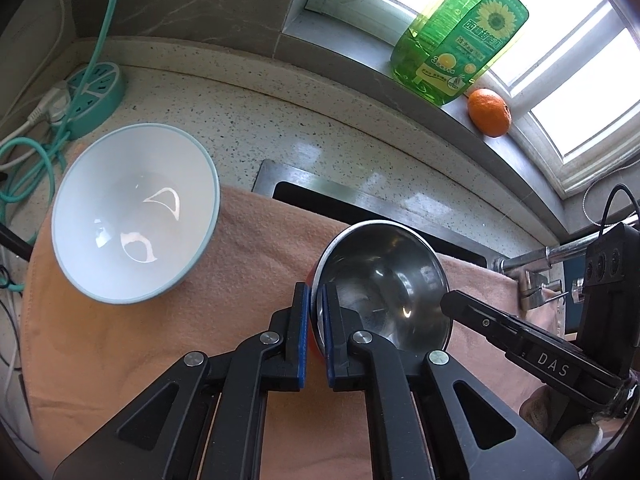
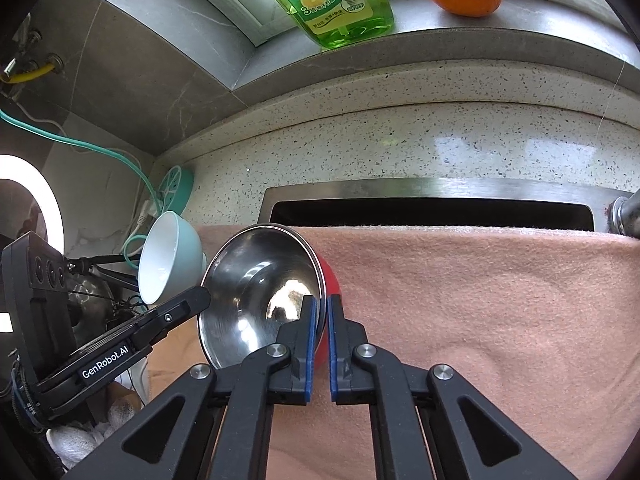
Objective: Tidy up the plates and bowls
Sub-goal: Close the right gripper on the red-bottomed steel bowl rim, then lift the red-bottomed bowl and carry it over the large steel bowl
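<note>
We hold the steel bowl (image 1: 384, 280) with both grippers at once. The left gripper (image 1: 316, 300) is clamped on the bowl's rim: one blue pad sits inside the steel wall, the other against the red outer shell. The right gripper (image 2: 322, 312) is clamped on the opposite rim in the same way, one pad inside, one outside. The bowl is tilted, above the pink towel (image 2: 480, 300). Beyond and to the left of the left fingers, the pale blue bowl (image 1: 136, 216) rests tilted on the towel, well apart from the steel bowl. Ahead of both finger pairs lies the sink edge (image 2: 432, 190).
</note>
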Demonstrator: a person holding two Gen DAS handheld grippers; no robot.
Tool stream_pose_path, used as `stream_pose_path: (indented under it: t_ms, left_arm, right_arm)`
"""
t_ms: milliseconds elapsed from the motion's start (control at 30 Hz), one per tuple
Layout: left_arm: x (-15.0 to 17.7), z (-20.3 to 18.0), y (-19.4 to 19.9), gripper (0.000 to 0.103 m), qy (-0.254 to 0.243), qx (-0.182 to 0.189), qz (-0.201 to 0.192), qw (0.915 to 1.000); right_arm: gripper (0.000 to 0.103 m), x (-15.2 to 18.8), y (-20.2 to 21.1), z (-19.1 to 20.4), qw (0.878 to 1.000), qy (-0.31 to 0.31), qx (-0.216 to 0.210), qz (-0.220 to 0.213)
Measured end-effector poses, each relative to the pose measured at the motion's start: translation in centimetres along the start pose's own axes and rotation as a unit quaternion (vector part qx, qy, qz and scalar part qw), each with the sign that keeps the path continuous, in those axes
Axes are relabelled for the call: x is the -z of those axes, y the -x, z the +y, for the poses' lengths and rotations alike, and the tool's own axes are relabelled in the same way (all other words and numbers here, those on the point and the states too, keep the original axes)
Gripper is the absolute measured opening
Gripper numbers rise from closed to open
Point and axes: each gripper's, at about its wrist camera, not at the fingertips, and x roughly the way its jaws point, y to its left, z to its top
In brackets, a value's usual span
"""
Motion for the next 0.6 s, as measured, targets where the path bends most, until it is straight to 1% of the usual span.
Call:
stream_pose_path:
  t_ms: [300, 600]
  left_arm:
    - [0.4, 0.2, 0.6, 0.005, 0.005, 0.005, -0.003, 1.0000]
    - [0.7, 0.2, 3.1, 0.005, 0.006, 0.018, -0.020, 0.9996]
  right_arm:
    - [0.005, 0.2, 0.8, 0.2, 1.000, -0.002, -0.004, -0.004]
    - [0.005, 0.8, 3.5, 1.4, 1.000, 0.008, -0.014, -0.014]
